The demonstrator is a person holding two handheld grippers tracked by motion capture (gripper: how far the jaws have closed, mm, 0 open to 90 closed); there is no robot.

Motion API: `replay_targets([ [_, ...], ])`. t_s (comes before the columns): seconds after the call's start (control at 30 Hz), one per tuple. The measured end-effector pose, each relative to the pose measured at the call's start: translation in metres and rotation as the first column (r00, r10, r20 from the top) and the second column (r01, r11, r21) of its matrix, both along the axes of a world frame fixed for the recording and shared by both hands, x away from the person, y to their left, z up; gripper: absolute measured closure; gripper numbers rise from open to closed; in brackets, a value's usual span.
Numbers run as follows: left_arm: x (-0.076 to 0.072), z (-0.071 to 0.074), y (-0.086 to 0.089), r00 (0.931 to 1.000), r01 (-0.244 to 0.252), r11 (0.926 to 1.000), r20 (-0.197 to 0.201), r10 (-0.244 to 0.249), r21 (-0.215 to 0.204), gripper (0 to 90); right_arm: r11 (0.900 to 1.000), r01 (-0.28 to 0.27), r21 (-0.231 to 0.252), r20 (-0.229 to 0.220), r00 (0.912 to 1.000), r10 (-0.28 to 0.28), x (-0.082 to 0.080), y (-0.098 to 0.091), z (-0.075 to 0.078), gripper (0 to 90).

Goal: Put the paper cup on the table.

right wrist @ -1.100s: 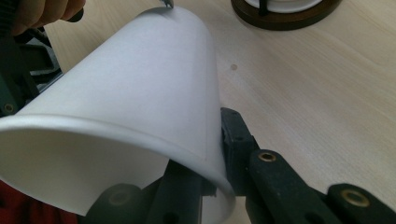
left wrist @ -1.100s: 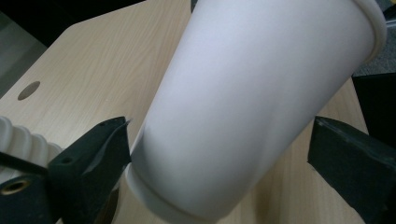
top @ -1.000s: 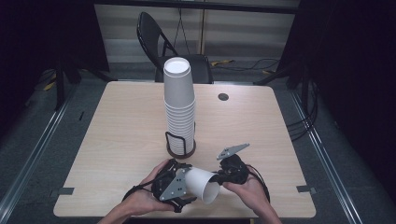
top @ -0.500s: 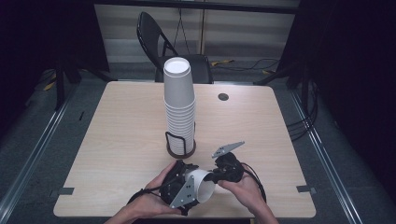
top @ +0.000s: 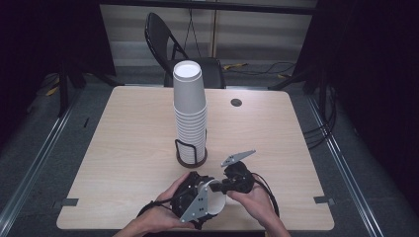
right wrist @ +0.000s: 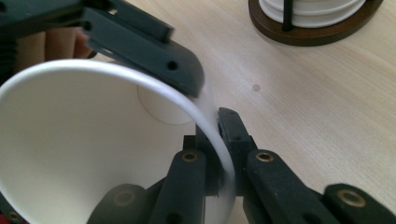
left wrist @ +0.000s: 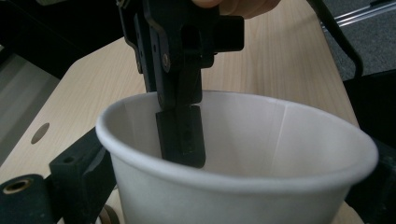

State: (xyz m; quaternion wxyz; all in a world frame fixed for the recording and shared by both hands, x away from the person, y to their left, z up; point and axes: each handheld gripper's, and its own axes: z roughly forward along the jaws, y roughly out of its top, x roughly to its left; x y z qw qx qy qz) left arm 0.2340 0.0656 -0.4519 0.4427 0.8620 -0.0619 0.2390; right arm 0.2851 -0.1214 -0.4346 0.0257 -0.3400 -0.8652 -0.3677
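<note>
The white paper cup (top: 215,205) sits between my two grippers above the near edge of the wooden table (top: 128,148), its mouth towards my right. My right gripper (top: 223,186) pinches its rim, one jaw inside and one outside. My left gripper (top: 195,205) cradles the cup's body, its jaws having just closed in somewhat. The cup stack (top: 189,116) in its wire holder (top: 191,154) stands just beyond.

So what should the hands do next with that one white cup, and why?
Probably let the left gripper ease off the cup. The right gripper is already pinched shut on the cup's rim, one jaw inside and one outside. The left gripper's jaws sit on either side of the cup and have just been closing. Then the right could carry it to the cup stack.
</note>
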Motion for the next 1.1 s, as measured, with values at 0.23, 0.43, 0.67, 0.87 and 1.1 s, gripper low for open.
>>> replay_targets([
  [0.23,0.0,0.001,0.0,1.0,-0.009,0.9999,0.003,0.01,-0.009,6.6,0.9995,0.014,0.03,-0.003,0.9999,-0.014,-0.001,0.002,0.001,88.6],
  [0.43,0.001,0.001,0.001,0.9997,-0.019,0.9996,-0.015,0.019,-0.02,8.6,0.999,0.019,0.042,-0.003,0.9998,-0.019,-0.002,0.004,0.0,88.4],
  [0.67,0.004,0.003,0.005,0.9979,-0.045,0.9976,-0.049,0.042,-0.053,10.4,0.997,0.04,0.067,-0.003,0.9992,-0.04,0.0,0.002,0.001,85.0],
  [0.87,0.007,0.003,0.011,0.9942,-0.075,0.9943,-0.083,0.069,-0.076,10.5,0.9935,0.051,0.102,0.002,0.9987,-0.051,-0.001,-0.002,0.001,79.6],
  [1.1,0.012,0.006,0.018,0.9815,-0.141,0.9798,-0.149,0.12,-0.142,11.0,0.9872,0.06,0.147,0.02,0.9978,-0.064,-0.003,-0.007,0.007,72.7],
])
